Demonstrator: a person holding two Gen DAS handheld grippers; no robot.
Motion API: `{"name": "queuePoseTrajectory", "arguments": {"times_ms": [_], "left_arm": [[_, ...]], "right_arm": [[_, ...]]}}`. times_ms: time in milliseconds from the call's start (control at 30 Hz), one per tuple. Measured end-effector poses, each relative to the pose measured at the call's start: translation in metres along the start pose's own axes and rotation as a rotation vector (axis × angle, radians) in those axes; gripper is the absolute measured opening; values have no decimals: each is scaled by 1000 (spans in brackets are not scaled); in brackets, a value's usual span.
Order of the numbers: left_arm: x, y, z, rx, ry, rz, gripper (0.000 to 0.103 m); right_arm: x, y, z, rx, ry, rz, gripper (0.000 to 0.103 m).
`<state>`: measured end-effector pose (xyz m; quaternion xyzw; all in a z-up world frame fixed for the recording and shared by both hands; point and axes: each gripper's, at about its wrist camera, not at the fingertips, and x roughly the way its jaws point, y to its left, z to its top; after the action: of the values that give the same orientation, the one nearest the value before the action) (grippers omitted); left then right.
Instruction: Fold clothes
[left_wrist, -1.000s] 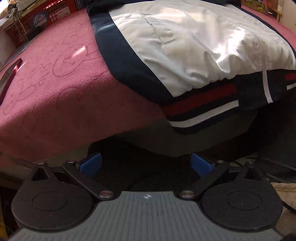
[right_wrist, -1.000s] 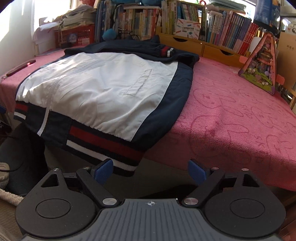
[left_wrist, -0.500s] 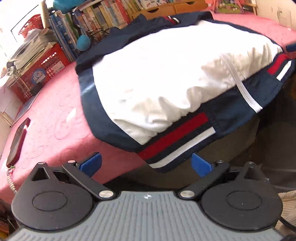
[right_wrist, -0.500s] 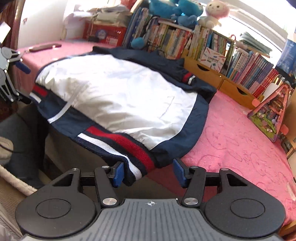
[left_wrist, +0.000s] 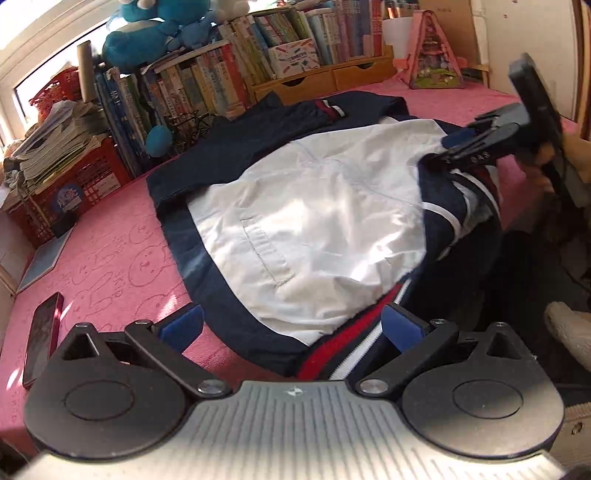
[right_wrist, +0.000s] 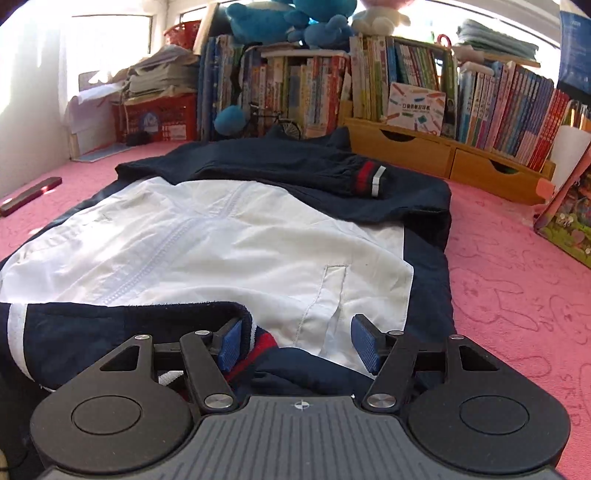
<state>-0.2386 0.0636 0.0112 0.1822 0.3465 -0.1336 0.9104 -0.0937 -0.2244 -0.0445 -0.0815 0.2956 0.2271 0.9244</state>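
A white and navy jacket (left_wrist: 314, 221) lies flat on the pink cover (left_wrist: 110, 258), its red-and-white striped hem at the near edge. My left gripper (left_wrist: 290, 326) is open, and the hem's left corner lies between its wide-set blue pads without being pressed. My right gripper (right_wrist: 295, 347) has its jaws opening; the striped hem lies between them against the left pad, while the right pad stands apart from it. The navy hem band is turned up over the jacket's (right_wrist: 221, 251) white front. In the left wrist view the right gripper (left_wrist: 461, 144) sits over the jacket's far right corner.
A dark red phone (left_wrist: 42, 343) lies on the cover left of the jacket. Books, plush toys, a red crate (left_wrist: 74, 184) and wooden drawers (right_wrist: 406, 147) line the back. A triangular toy house (right_wrist: 569, 218) stands at the right. Bare pink cover (right_wrist: 517, 277) flanks the jacket.
Both grippers came up from below the edge to the hem. The right gripper's jaws narrowed and moved onto the striped hem, which now lies turned up over the white front.
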Motion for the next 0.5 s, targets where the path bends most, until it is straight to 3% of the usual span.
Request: {"name": "queuePoseTrajectory", "arguments": {"times_ms": [100,133,267,400,500], "left_arm": [[-2,-29,-9,128,-1,-109,103],[5,-41,-13,179,13,-110,103],[34,-63,-21,329,51,6,103],[33,-63,-17,400,5,-24,103],[38,-64,-13,489,-25,73,103]], "right_arm": [[12,-6,9,79,21,-5,62],[14,-6,10,90,24,-13,63],[14,-8,9,119,31,-35,68],[11,-13,8,177,38,-44,68],[9,-15,8,196,37,-46,68]]}}
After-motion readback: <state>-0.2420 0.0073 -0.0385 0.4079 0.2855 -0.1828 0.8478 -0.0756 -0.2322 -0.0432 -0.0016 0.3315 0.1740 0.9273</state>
